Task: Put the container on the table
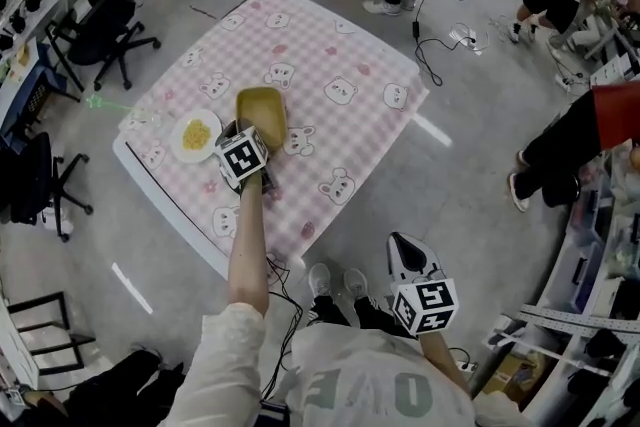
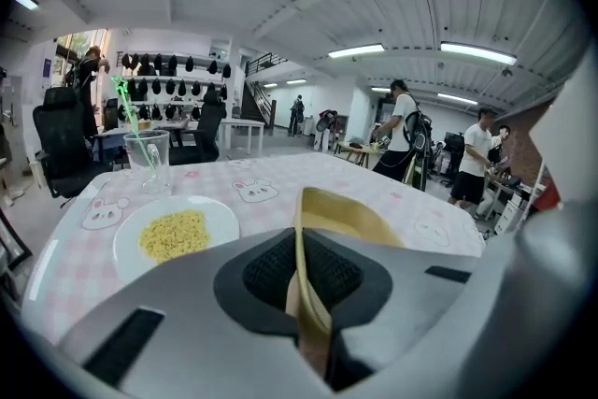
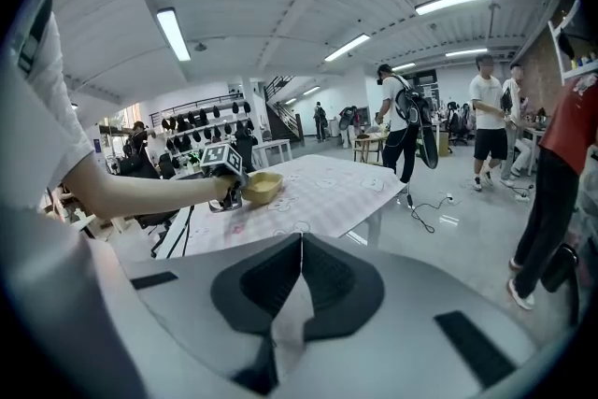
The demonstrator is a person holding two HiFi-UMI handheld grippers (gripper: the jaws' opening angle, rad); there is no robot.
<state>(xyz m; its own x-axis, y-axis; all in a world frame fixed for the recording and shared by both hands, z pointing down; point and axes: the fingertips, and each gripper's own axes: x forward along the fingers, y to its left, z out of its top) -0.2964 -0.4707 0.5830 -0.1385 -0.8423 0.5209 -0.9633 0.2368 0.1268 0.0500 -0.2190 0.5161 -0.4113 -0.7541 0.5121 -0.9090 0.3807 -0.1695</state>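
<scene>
We have the left gripper (image 1: 253,132) clamped on the container (image 1: 262,105), a shallow yellow tub that sits just beside the plate (image 1: 172,137) of noodles (image 1: 197,133), over the checked cloth of the table (image 1: 330,55). The left gripper view settles the grip: the jaws are pinched on the near wall, one dark ribbed pad (image 2: 267,271) outside and one inside, with the rim standing up thin between them. That wall looks slim and the tub looks empty, so we judge it light, fairly stiff and probably smooth plastic, easy to carry by one edge. The far side hangs away from the pinch, so it may sag or tip. The rim is the sensible place to hold it, deep in the pads rather than at their tips. Whether its base touches the cloth we can't tell from here; the right gripper view shows it very low, beside the plate. A clear glass (image 2: 148,161) stands just beyond the plate, away from the tub. The right gripper (image 1: 402,245) hangs well apart from the plate, off the table, jaws pressed together on nothing.
</scene>
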